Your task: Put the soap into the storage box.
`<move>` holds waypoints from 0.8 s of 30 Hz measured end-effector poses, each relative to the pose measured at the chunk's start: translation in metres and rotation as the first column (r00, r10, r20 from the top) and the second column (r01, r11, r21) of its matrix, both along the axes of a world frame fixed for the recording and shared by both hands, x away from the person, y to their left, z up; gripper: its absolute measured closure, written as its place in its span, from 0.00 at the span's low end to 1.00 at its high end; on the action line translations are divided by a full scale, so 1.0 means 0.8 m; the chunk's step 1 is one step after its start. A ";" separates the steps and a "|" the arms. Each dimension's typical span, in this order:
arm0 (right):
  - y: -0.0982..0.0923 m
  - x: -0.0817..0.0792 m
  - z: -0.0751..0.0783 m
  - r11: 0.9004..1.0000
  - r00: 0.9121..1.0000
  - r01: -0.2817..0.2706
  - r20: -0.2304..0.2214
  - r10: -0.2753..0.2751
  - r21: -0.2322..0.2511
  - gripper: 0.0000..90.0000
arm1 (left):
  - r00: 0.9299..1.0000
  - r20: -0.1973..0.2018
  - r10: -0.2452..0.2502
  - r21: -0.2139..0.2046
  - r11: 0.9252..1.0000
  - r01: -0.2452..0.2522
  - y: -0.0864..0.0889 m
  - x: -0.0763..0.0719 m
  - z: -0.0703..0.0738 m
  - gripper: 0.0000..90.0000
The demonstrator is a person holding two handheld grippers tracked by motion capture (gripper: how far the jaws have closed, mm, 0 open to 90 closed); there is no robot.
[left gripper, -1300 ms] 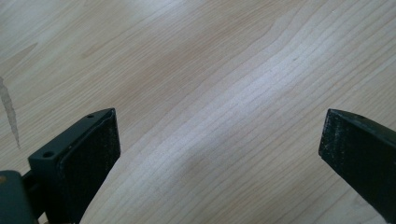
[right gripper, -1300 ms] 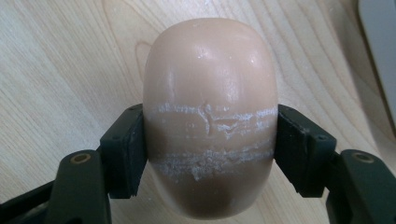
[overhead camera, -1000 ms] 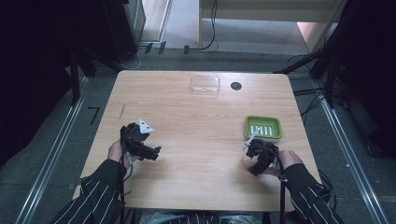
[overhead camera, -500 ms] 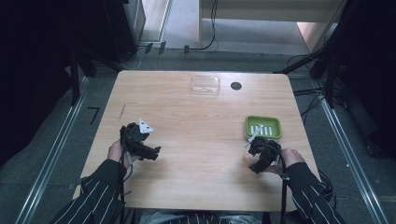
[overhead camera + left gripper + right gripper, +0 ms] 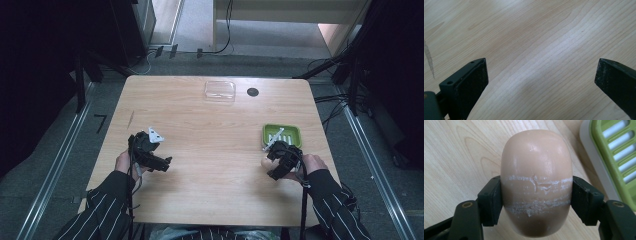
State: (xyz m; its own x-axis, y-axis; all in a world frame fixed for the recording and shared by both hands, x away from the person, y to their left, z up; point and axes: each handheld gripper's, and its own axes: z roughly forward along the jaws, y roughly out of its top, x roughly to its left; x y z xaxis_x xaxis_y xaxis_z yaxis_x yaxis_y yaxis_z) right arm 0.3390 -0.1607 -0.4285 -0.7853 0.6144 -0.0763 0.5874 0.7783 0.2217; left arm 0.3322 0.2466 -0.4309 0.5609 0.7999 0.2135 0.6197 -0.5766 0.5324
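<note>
Right gripper [image 5: 536, 197] clamped on a soap bar [image 5: 536, 182], just beside the green soap dish [image 5: 282, 135]; dish holds nothing but its slats. Left gripper [image 5: 541, 80] jaws wide apart over bare table [image 5: 536, 37]. Clear lid [image 5: 219, 91] at far edge.

This looks like a lab or test room. A lone wooden table [image 5: 210, 150] stands on grey floor [image 5: 60, 165], with black stands [image 5: 82, 80], metal rails [image 5: 370, 165] and cables [image 5: 225, 30] around it.
</note>
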 end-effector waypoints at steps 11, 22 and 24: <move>0.000 0.012 0.011 1.000 1.000 0.005 0.020 -0.005 0.007 0.37 | 1.000 0.002 0.002 0.001 1.000 -0.002 0.000 0.000 0.000 0.00; -0.002 0.022 0.019 1.000 0.999 0.007 0.032 -0.008 0.015 0.37 | 1.000 -0.001 0.001 0.002 1.000 -0.001 0.001 0.000 0.000 0.00; -0.003 0.025 0.020 1.000 0.999 0.015 0.038 -0.015 0.020 0.37 | 1.000 0.000 0.001 0.000 1.000 -0.001 0.000 0.000 0.000 0.00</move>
State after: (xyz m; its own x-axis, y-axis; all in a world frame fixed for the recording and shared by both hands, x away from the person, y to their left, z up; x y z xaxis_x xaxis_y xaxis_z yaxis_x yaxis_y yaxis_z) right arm 0.3586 -0.1631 -0.4123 -0.7726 0.6278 -0.0943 0.5897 0.7648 0.2594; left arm 0.3322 0.2469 -0.4309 0.5603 0.8003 0.2137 0.6202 -0.5763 0.5322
